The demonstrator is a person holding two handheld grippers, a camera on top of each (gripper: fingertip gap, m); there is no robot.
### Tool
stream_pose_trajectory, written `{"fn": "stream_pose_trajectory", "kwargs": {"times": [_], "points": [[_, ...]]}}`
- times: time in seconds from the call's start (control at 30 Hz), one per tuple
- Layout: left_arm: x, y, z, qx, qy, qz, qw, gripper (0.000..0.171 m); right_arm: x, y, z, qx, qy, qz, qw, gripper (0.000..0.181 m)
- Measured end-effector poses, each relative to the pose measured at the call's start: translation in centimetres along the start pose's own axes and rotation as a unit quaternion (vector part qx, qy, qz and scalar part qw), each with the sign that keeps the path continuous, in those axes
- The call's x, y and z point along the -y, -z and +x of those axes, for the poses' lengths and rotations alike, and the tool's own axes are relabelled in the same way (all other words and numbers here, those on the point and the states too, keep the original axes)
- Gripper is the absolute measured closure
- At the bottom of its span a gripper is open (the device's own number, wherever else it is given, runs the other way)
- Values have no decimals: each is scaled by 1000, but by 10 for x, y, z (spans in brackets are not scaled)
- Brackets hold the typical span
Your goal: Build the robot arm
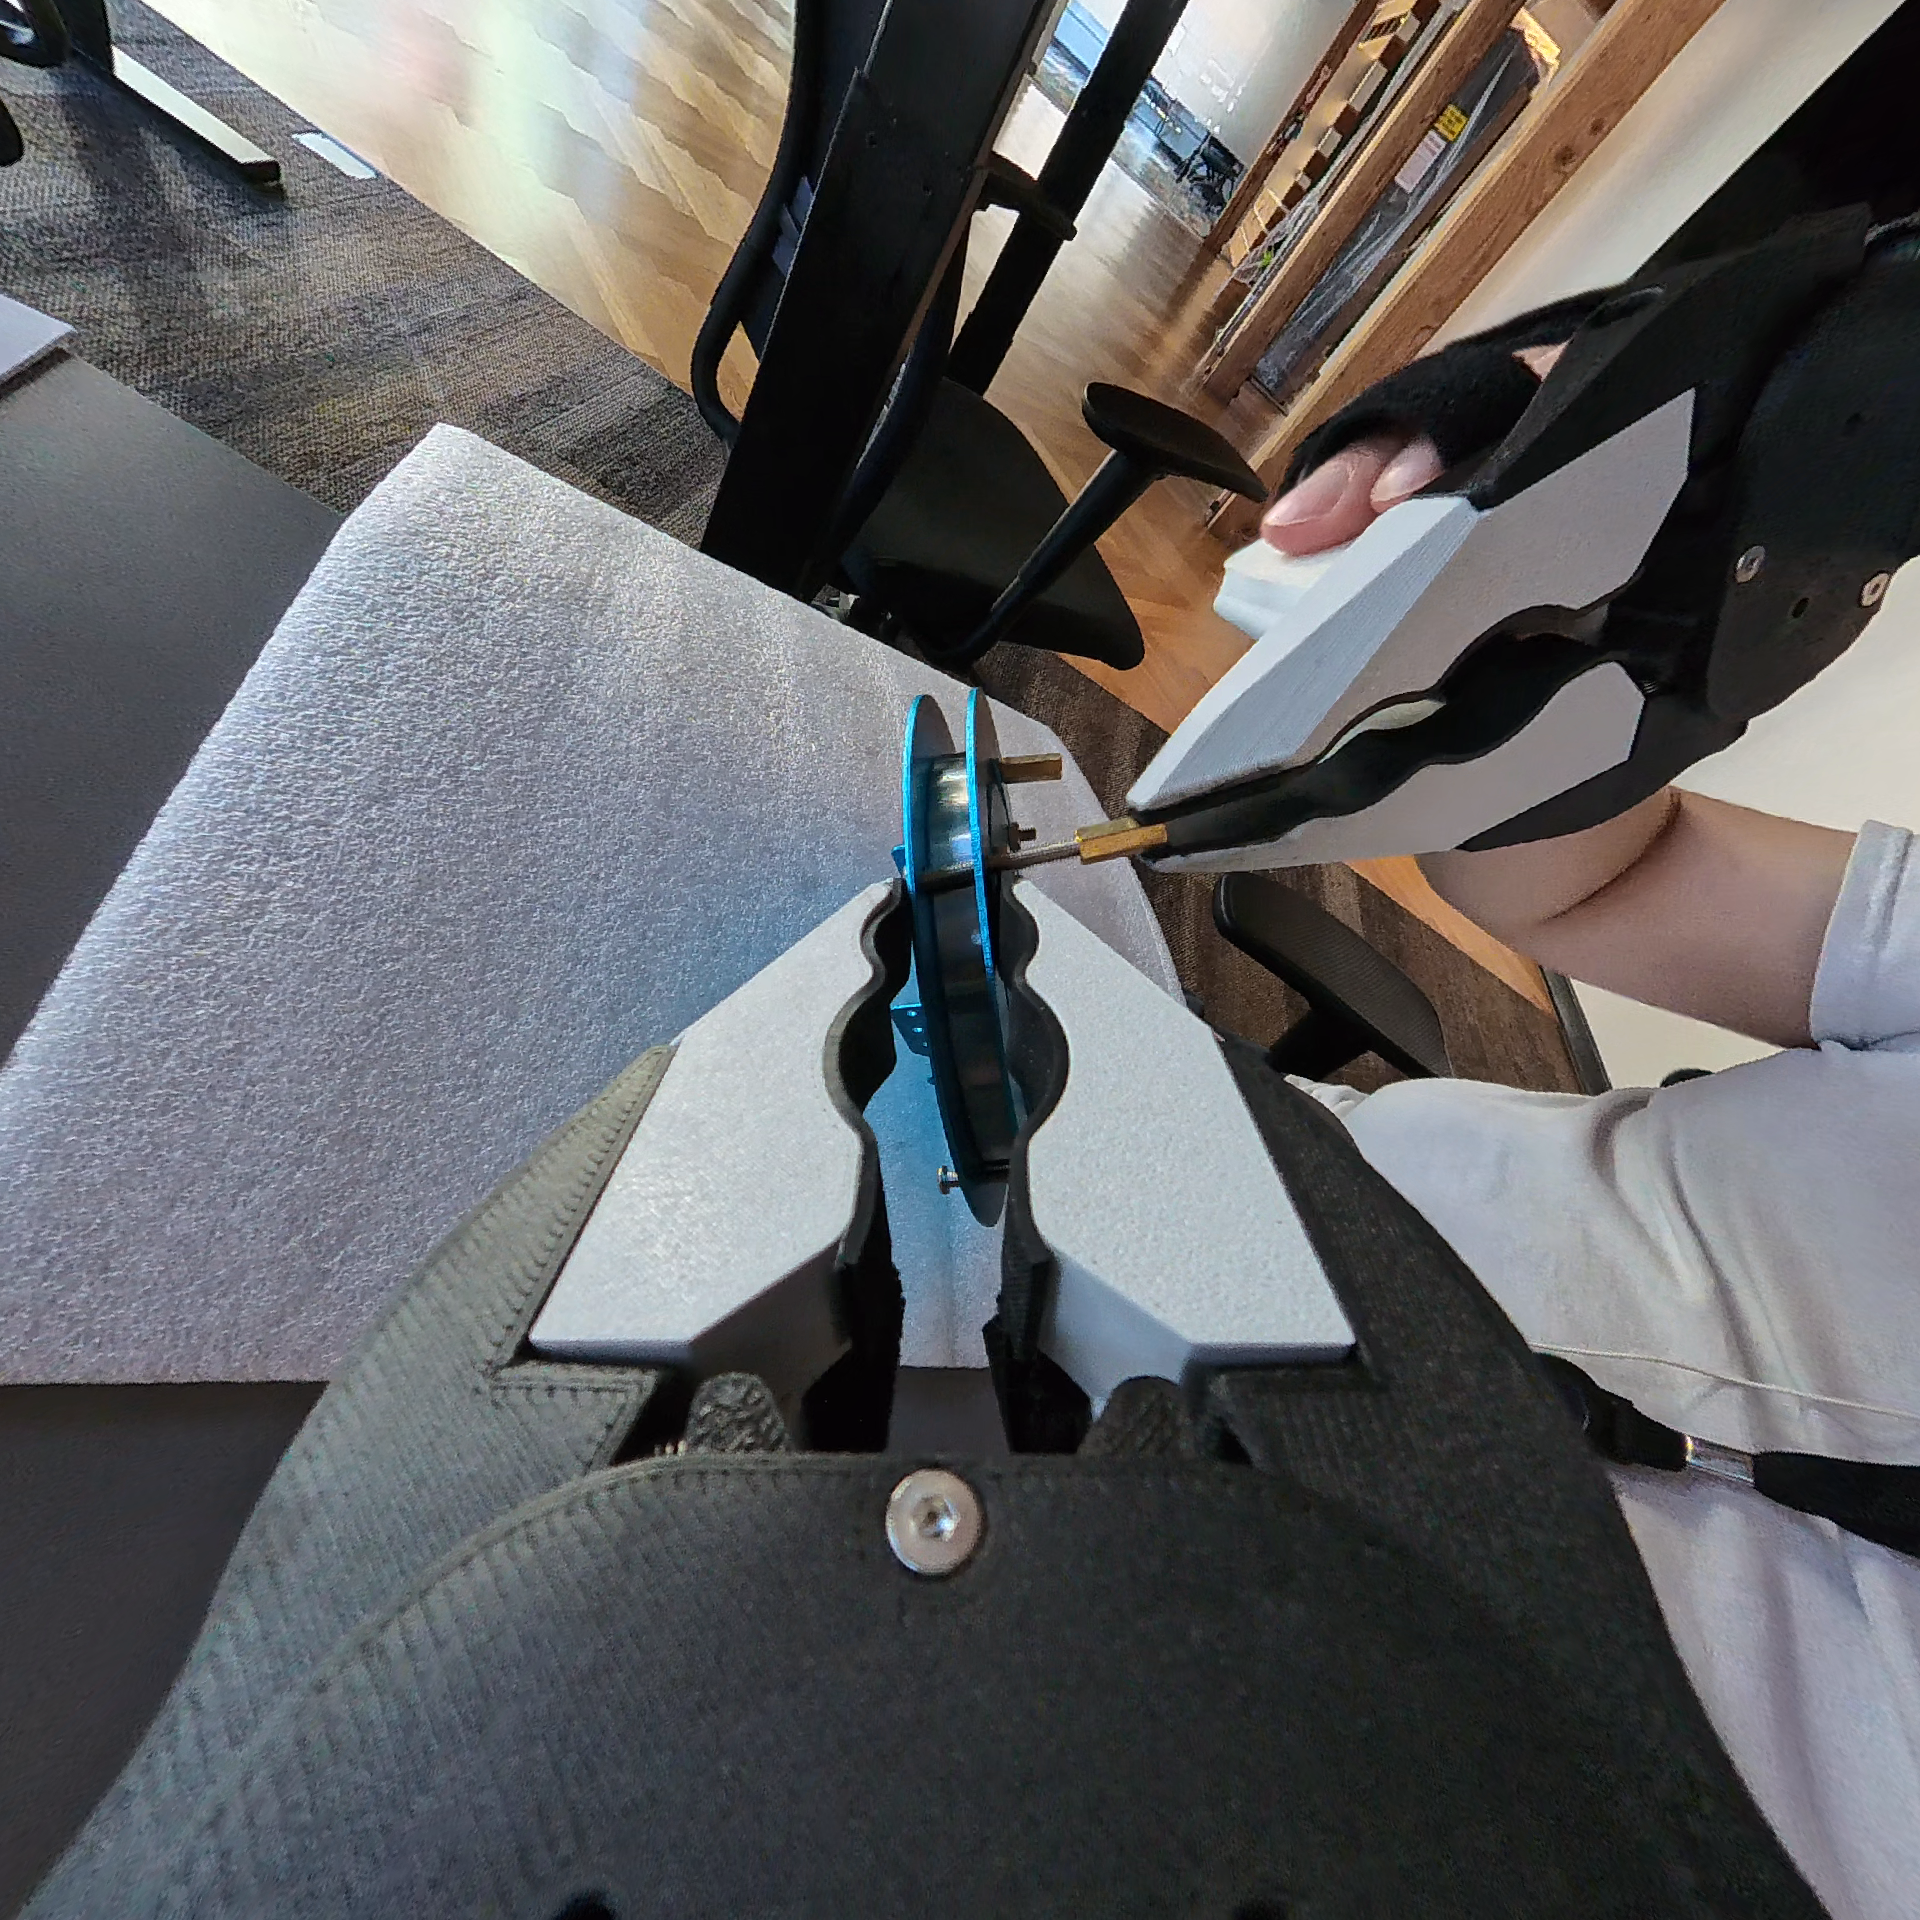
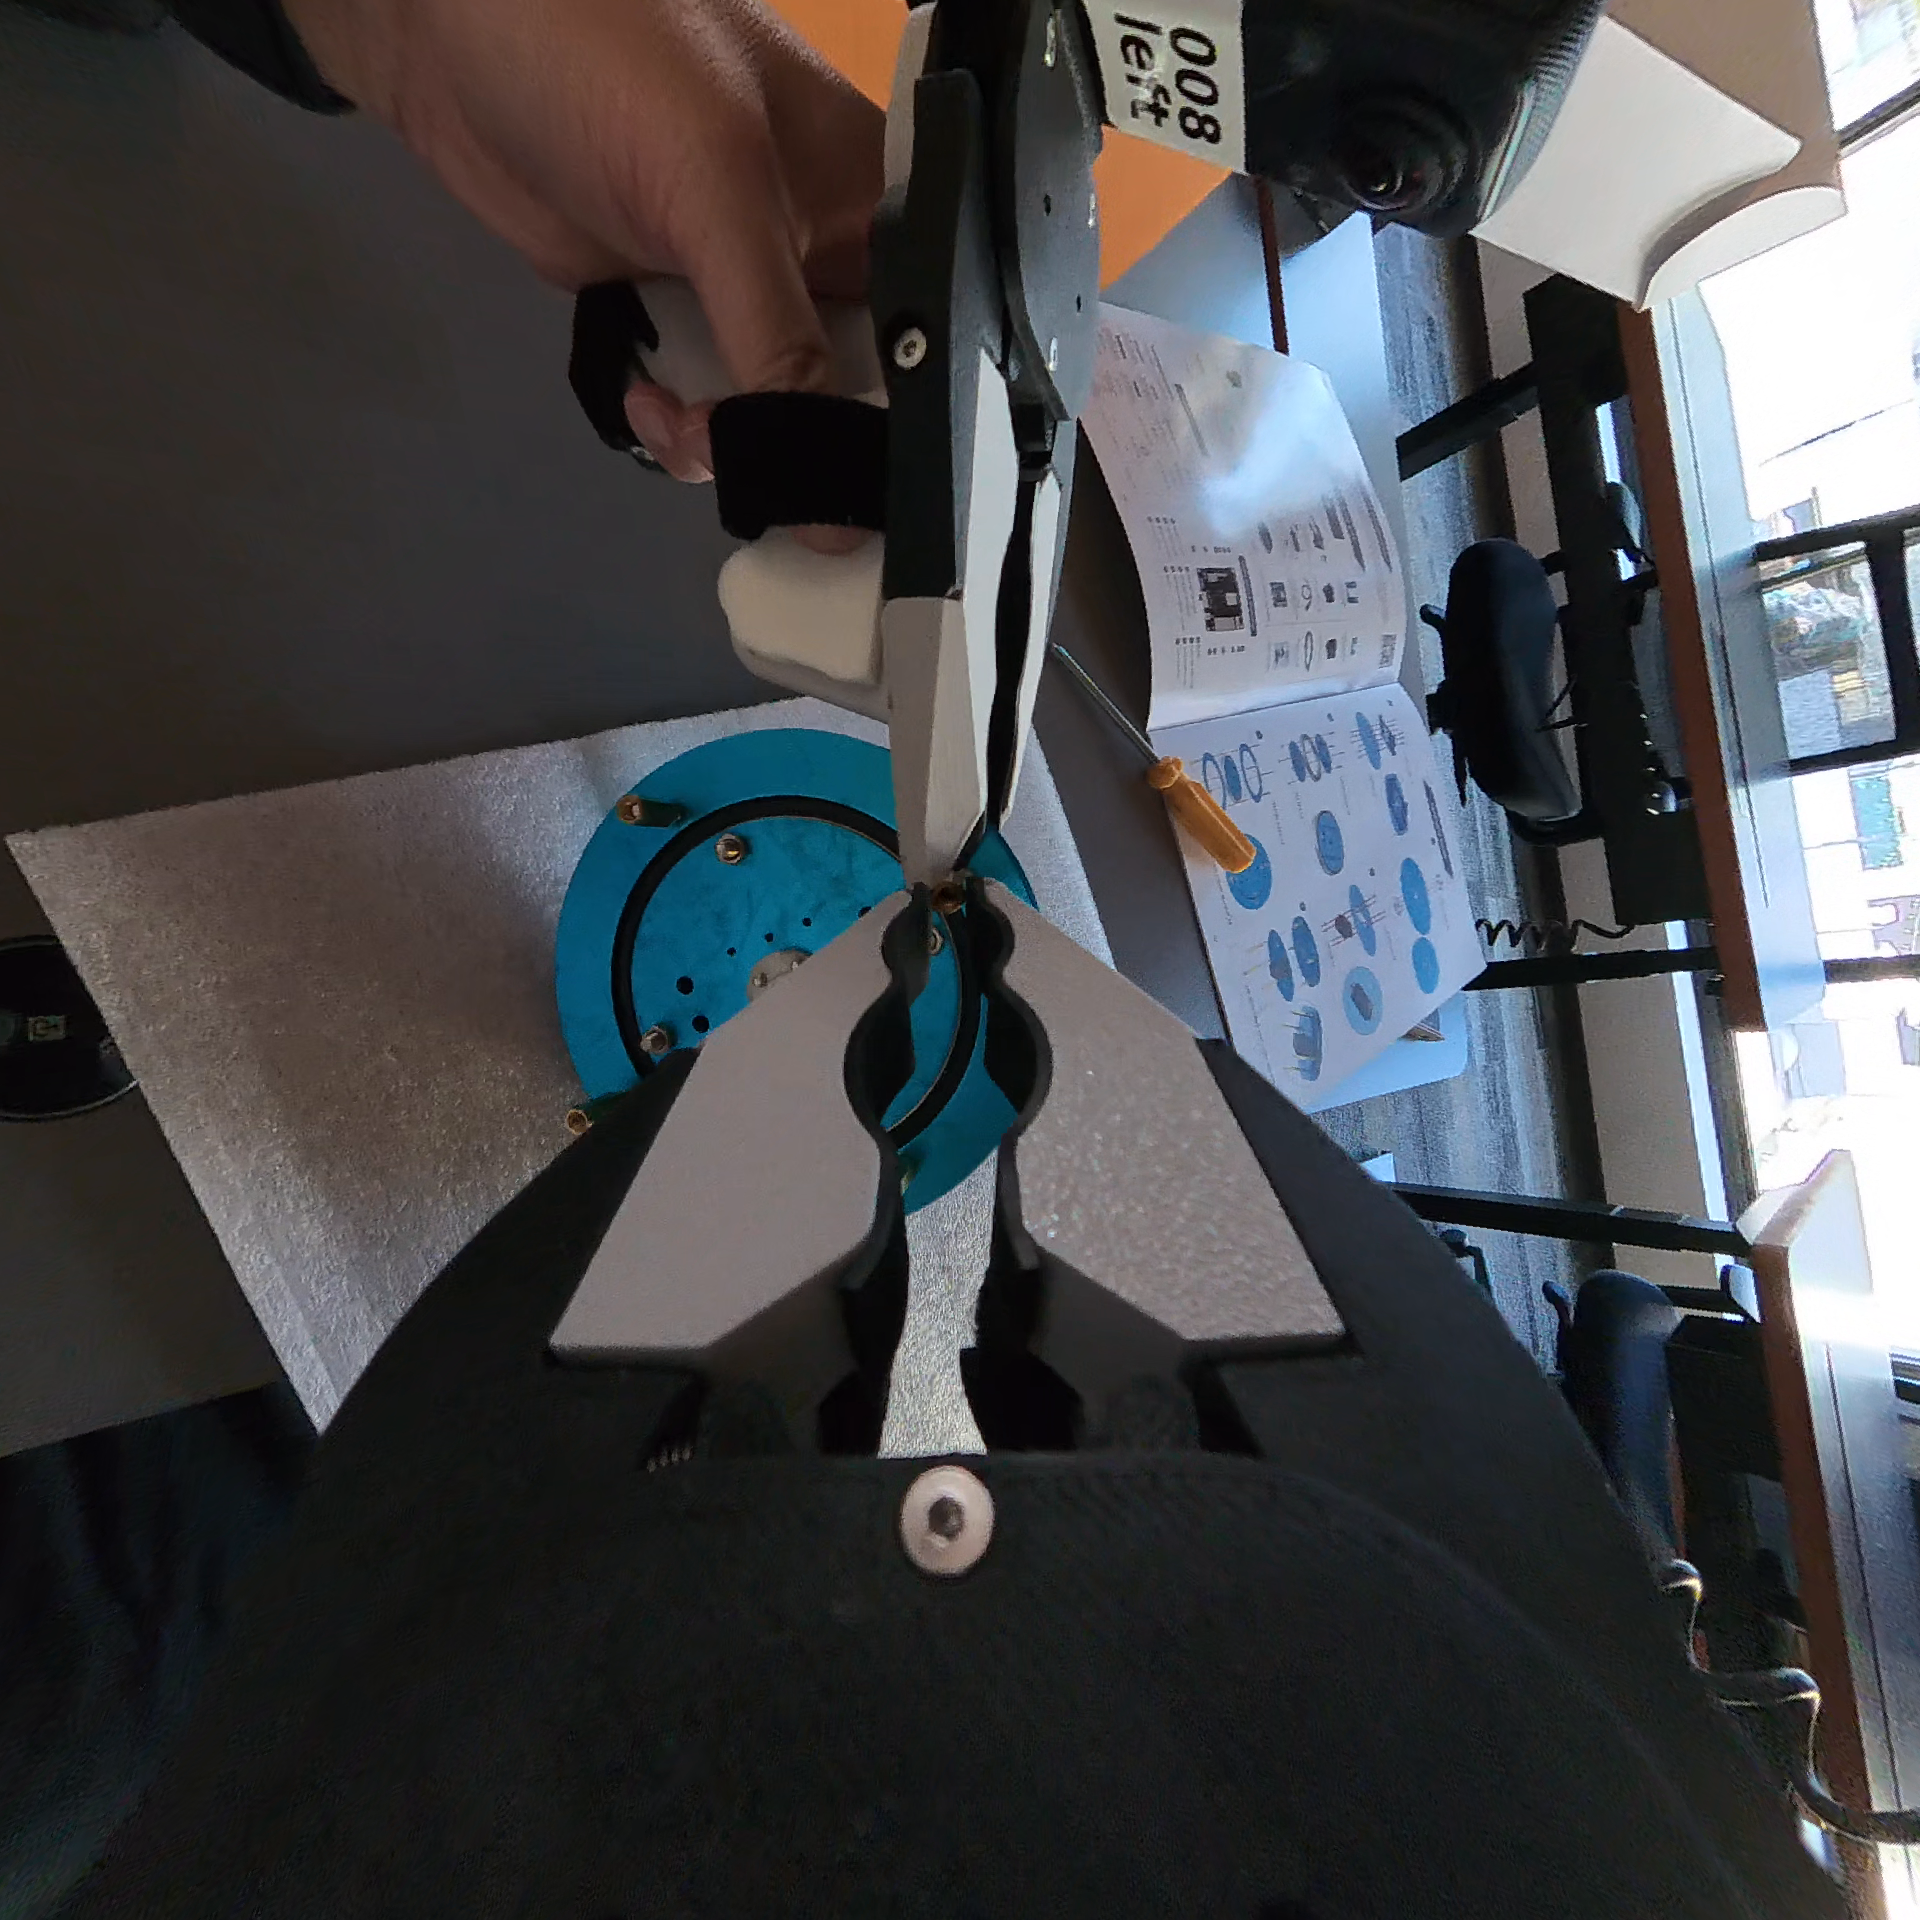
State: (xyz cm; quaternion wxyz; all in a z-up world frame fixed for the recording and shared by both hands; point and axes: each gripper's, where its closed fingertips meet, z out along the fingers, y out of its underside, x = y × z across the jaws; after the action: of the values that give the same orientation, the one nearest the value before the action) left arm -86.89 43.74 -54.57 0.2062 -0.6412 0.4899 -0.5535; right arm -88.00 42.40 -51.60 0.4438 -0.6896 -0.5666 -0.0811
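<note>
My left gripper (image 1: 956,894) is shut on a blue disc assembly (image 1: 940,790), two round blue plates with a black ring between them, held on edge over a white foam sheet (image 1: 468,831). My right gripper (image 1: 1143,836) comes in from the right and is shut on a brass standoff (image 1: 1110,837), whose threaded end reaches into the near plate. A second standoff (image 1: 1034,769) sticks out above it. In the right wrist view the right gripper (image 2: 940,902) pinches the standoff (image 2: 945,896) against the disc (image 2: 727,935), with the left gripper (image 2: 940,860) coming down from above.
An open instruction booklet (image 2: 1299,727) lies past the foam sheet (image 2: 312,987) with an orange-handled screwdriver (image 2: 1200,816) on it. The foam lies on a dark table (image 2: 312,520). Black office chairs (image 1: 987,520) stand beyond the table edge. A small black round object (image 2: 42,1029) sits at the left. My two grippers' fingertips are within a few centimetres of each other.
</note>
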Motion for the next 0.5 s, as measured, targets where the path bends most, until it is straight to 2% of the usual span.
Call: {"fn": "stream_pose_trajectory", "kwargs": {"times": [0.13, 0.27, 0.37, 0.5], "points": [[1, -1, 1, 5, -3, 5, 1000, 157, -1, 1, 1, -37, -17, 3, 999, 177], [2, -3, 1, 16, -13, 7, 1000, 157, -3, 3, 2, -86, -96, 20, 991, 177], [3, -5, 1, 21, -15, 9, 1000, 157, -5, 5, 3, -129, -173, 28, 976, 176], [3, -4, 0, 26, -16, 7, 1000, 157, -5, 3, 3, -173, -285, 48, 942, 177]]}}
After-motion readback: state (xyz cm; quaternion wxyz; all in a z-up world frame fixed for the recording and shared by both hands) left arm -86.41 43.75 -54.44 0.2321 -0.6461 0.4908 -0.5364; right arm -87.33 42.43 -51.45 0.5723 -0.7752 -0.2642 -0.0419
